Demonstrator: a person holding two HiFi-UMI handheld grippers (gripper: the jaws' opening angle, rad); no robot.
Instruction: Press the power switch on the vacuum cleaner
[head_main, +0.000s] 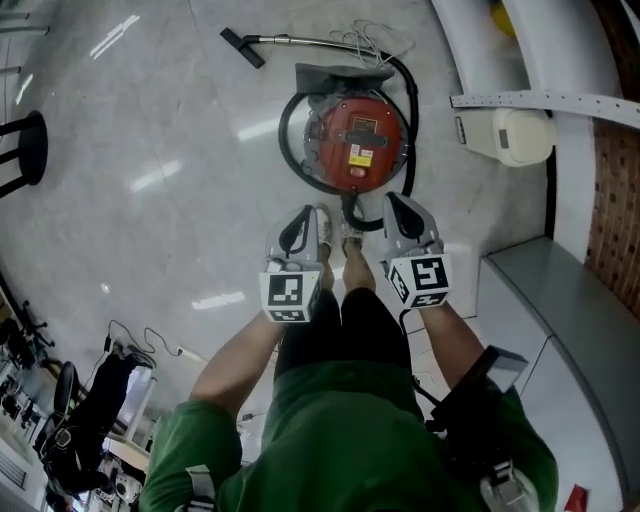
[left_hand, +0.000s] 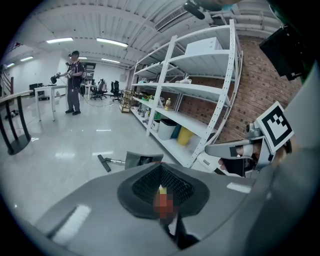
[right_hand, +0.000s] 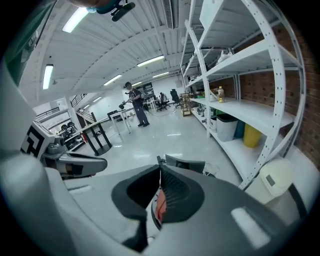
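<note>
A green-shirted torso (head_main: 350, 440) is seen nearest, with both tongs held out over the floor (head_main: 150, 150). The left tongs (head_main: 303, 222) and the right tongs (head_main: 402, 212) are each closed on nothing. The red vacuum cleaner (head_main: 357, 138) is set on the floor just beyond them, ringed by its black hose (head_main: 284, 135).

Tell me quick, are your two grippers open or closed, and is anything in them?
Left gripper: closed, holding nothing.
Right gripper: closed, holding nothing.
</note>
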